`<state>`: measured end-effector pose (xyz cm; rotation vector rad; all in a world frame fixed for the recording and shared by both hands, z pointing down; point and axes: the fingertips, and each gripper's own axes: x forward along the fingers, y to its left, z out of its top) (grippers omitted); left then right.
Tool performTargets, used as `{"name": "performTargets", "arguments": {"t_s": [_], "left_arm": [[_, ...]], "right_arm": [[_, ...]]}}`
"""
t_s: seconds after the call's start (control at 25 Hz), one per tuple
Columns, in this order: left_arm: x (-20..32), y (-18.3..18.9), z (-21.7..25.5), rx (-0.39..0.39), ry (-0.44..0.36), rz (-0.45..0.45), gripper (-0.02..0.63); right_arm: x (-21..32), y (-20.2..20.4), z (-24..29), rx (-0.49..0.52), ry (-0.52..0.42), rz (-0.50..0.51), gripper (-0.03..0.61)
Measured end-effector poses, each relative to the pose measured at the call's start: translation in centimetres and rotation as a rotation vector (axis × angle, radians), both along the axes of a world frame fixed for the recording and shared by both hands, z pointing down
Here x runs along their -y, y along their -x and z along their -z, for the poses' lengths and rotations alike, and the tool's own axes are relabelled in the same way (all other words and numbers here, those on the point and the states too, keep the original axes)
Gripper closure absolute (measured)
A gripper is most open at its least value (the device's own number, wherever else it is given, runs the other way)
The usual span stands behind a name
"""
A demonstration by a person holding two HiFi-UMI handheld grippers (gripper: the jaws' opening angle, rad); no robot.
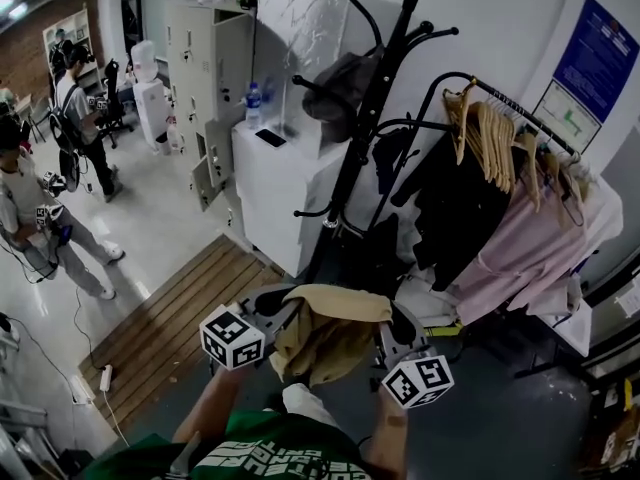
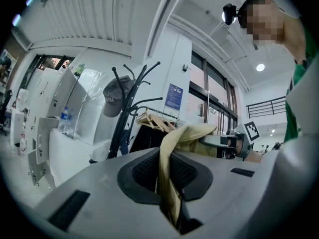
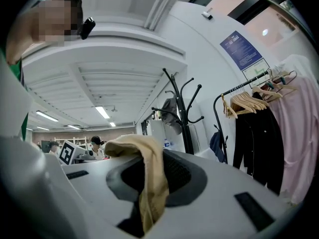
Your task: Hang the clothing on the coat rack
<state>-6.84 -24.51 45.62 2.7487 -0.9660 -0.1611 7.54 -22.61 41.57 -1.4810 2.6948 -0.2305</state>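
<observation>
A tan garment [image 1: 325, 333] hangs bunched between my two grippers, low in the head view. My left gripper [image 1: 283, 315] is shut on its left side, and the cloth [image 2: 169, 178] runs down between the jaws. My right gripper [image 1: 392, 330] is shut on the other side, where the fabric [image 3: 149, 183] drapes over and into the jaws. The black coat rack [image 1: 375, 108] stands just beyond, with a grey cap [image 1: 340, 88] on one of its hooks. Both grippers point level toward the rack [image 2: 124, 108], which also shows in the right gripper view [image 3: 182, 118].
To the right of the rack, a black clothes rail [image 1: 500, 103] carries wooden hangers, a black garment [image 1: 455, 208] and a pink one [image 1: 530, 248]. A white cabinet [image 1: 285, 188] with a water bottle [image 1: 254, 105] stands to the left. Farther left are wooden floor boards [image 1: 180, 318] and people [image 1: 40, 218].
</observation>
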Motion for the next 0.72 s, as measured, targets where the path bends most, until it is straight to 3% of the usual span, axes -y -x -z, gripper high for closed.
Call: {"name": "performTargets", "arguments": {"t_s": [0.72], "left_arm": [[7.6, 0.9, 2.7, 0.015, -0.047, 0.067, 0.591]], "right_arm": [[8.0, 0.8, 2.4, 0.033, -0.063, 0.071, 0.512]]}}
